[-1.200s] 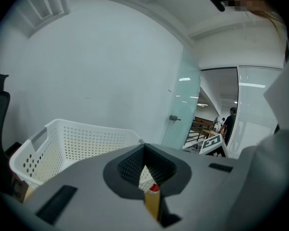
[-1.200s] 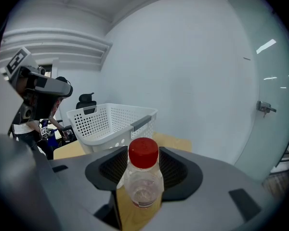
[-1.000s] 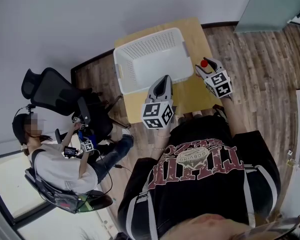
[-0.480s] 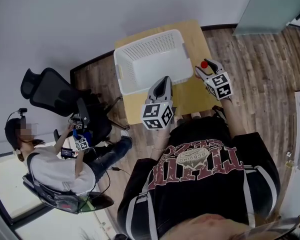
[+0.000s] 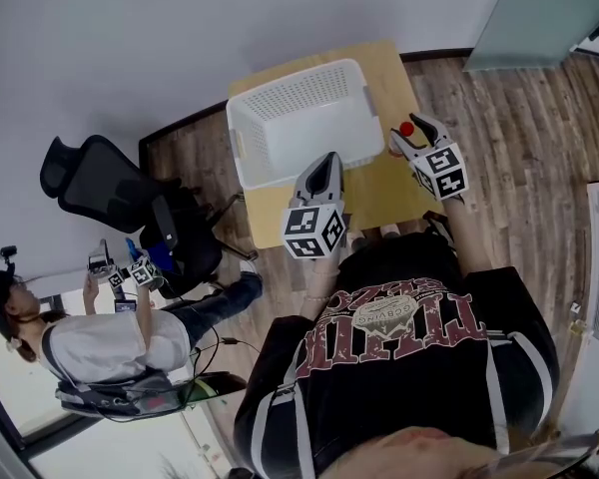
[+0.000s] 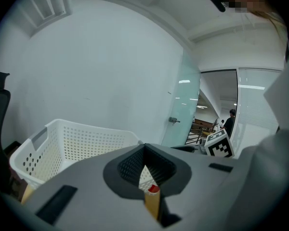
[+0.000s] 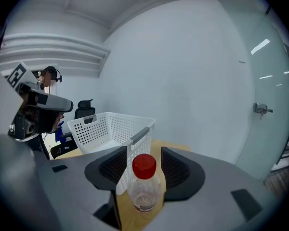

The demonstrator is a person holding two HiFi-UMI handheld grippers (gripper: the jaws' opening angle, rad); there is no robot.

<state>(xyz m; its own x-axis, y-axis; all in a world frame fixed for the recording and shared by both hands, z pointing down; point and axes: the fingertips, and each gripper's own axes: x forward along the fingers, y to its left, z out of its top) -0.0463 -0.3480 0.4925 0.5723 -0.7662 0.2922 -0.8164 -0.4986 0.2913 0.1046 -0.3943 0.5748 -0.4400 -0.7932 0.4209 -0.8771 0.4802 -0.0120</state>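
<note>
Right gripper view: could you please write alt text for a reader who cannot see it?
A clear bottle with a red cap is upright between the parted jaws of the right gripper, above a wooden table. Behind it sits a white perforated basket; at the left, the left gripper shows against a pale wall.

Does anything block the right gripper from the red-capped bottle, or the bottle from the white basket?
Nothing visible does. The bottle stands on the table between the right gripper's parted jaws, and only bare tabletop separates it from the basket's near wall.
</note>
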